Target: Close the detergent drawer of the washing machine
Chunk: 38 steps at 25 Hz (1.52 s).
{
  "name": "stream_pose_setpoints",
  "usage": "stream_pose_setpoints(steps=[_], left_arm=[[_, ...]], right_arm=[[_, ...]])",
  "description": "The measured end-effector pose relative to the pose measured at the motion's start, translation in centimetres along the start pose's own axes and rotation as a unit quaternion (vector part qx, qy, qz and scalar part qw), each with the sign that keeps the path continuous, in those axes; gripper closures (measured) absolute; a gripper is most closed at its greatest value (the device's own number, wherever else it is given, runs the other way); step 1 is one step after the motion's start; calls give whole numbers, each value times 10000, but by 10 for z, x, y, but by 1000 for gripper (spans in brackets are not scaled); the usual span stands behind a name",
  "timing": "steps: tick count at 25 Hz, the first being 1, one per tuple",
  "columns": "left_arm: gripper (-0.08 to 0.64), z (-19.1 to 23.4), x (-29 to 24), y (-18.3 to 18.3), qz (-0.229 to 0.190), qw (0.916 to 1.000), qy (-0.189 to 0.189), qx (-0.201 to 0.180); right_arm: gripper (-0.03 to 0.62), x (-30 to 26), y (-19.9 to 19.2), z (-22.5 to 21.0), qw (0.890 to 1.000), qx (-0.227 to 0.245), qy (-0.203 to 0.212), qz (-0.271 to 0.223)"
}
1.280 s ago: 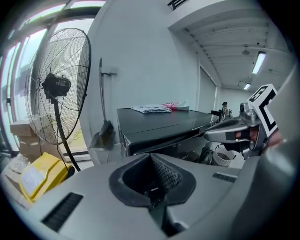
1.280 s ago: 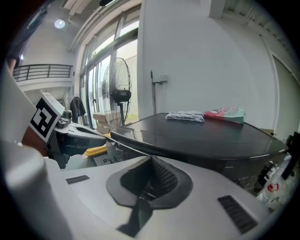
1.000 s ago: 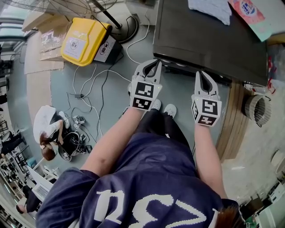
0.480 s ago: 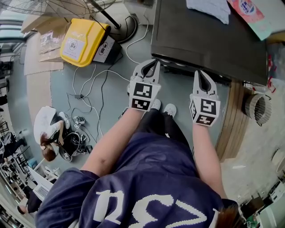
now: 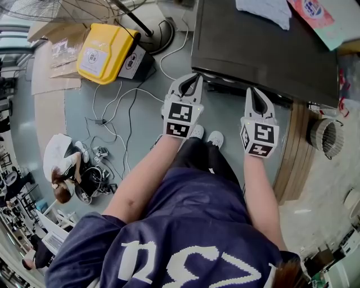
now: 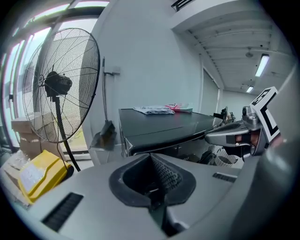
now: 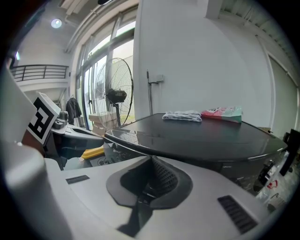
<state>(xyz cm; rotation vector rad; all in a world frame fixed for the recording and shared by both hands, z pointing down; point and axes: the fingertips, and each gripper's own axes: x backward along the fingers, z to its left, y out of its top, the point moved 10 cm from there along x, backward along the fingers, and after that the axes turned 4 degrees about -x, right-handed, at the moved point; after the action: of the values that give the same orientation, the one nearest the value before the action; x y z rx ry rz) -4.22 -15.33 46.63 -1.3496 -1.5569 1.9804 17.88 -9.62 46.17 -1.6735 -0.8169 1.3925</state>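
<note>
The dark washing machine stands at the upper right of the head view, and its front edge faces me. I cannot make out the detergent drawer in any view. My left gripper is shut and empty, its tip just short of the machine's front left corner. My right gripper is also shut and empty, level with the machine's front edge. In the left gripper view the closed jaws point at the machine. The right gripper view has its closed jaws below the black lid.
A folded cloth and a pink-green packet lie on the lid. A yellow case, a standing fan and loose cables occupy the floor at left. A person crouches at far left. A ribbed hose lies at right.
</note>
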Motion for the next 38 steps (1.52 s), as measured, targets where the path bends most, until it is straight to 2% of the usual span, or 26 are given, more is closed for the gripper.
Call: stream_pose_setpoints(steps=[7, 22, 28, 35, 38], left_arm=[[541, 4, -10, 5, 11, 9999, 93, 78], [540, 6, -1, 4, -40, 9998, 46, -202], [540, 6, 27, 25, -346, 9993, 101, -120], [540, 8, 67, 72, -1000, 9946, 223, -142], [540, 4, 86, 89, -1140, 9932, 174, -173]], right_arm=[[575, -11, 3, -2, 10000, 39, 11, 36], [575, 0, 5, -1, 9997, -7, 178, -148], [575, 32, 33, 3, 9981, 91, 189, -579], [577, 76, 81, 7, 9925, 107, 124, -1210], [577, 98, 98, 12, 9897, 107, 141, -1423]])
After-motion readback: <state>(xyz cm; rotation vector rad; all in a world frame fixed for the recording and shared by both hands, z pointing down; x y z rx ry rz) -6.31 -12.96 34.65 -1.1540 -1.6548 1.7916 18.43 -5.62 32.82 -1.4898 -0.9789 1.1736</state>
